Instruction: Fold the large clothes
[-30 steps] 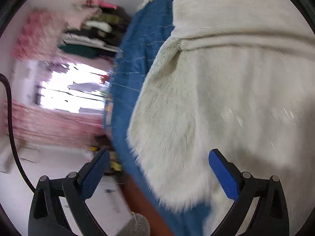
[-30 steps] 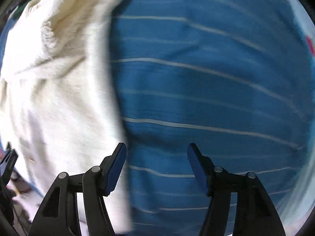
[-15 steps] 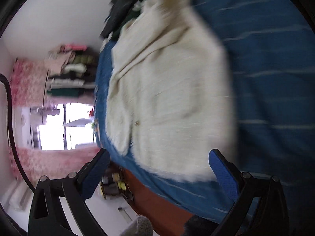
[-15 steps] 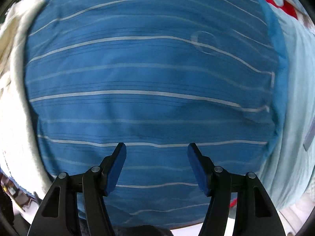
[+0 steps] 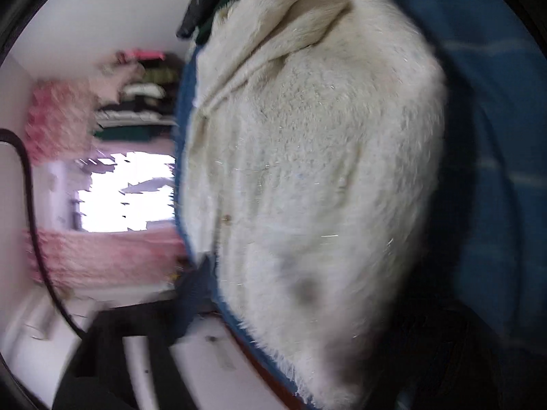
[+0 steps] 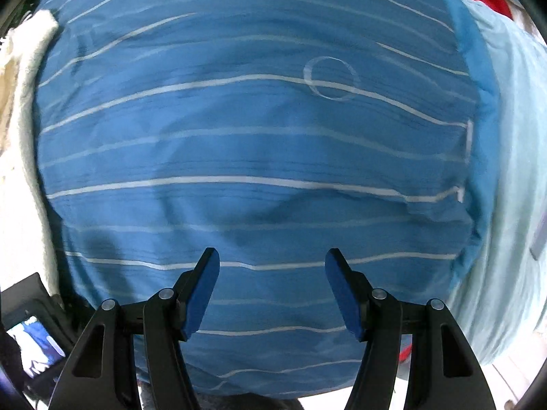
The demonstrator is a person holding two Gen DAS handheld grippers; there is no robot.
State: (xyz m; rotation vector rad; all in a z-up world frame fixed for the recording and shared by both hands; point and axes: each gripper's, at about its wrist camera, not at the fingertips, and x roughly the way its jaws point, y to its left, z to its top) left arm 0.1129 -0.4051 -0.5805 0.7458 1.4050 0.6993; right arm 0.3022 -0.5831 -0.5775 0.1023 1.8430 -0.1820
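The fluffy cream coat (image 5: 307,171) looked soft & bulky, best gripped at hem; right gripper (image 6: 271,290) was released w/ nothing inside, left gripper too blurred to tell.

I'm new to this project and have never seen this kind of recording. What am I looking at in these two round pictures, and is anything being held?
No robot here: a person holds a two-finger gripper in each hand, and each gripper carries a fisheye camera looking forward along its fingers, hence the round, bulging pictures.

The right wrist picture shows the right gripper with its blue-padded fingers spread apart and nothing between them. It hangs over a blue striped bedcover; the edge of a cream fluffy garment shows at the left.

The left wrist picture is blurred by motion. The cream garment fills most of it, lying on the same bedcover, with a bright window and shelves of clothes behind. The left gripper's fingers are too smeared to tell whether they are open or shut.
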